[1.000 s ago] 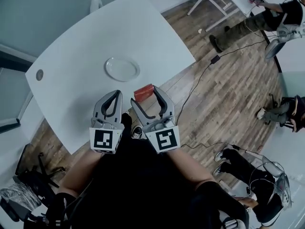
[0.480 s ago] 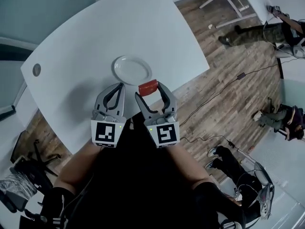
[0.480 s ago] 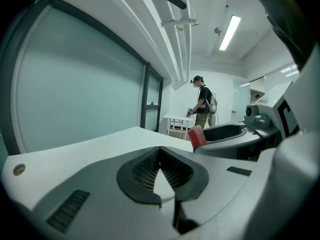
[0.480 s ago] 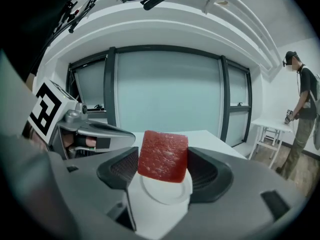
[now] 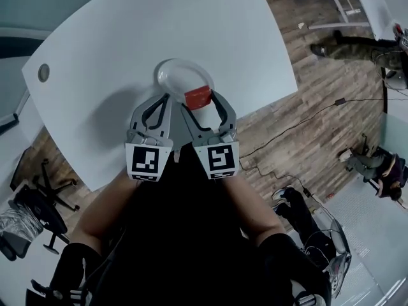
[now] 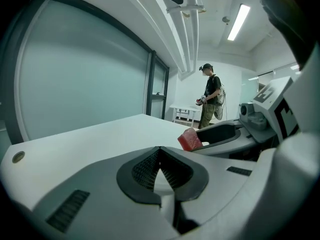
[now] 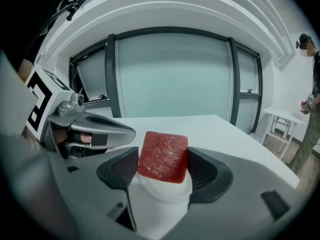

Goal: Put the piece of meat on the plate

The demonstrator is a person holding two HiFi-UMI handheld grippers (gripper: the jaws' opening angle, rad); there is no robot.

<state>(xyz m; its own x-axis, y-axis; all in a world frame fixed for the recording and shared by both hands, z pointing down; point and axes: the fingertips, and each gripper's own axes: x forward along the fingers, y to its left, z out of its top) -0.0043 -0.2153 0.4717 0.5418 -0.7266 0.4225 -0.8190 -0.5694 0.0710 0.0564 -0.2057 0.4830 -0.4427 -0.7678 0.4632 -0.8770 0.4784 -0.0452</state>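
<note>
The piece of meat (image 5: 198, 97), a red block, is clamped between the jaws of my right gripper (image 5: 199, 99). It hangs over the near right rim of the round white plate (image 5: 174, 75) on the white table. In the right gripper view the meat (image 7: 163, 156) fills the gap between the jaws, with the white plate (image 7: 166, 194) showing just below it. My left gripper (image 5: 165, 98) is shut and holds nothing, close to the left of the right one at the plate's near edge. In the left gripper view the meat (image 6: 189, 139) shows to the right of the shut jaws.
The white table (image 5: 127, 30) stretches far and left, with a round grommet (image 5: 43, 72) near its left corner. Its right edge drops to a wood floor with a black cable (image 5: 299, 123). A person (image 5: 360, 44) stands at the far right. An office chair (image 5: 38, 193) is at the left.
Both grippers have moved forward together, the right one carrying the meat from the table's near edge to above the plate's near rim. The left gripper stayed shut.
</note>
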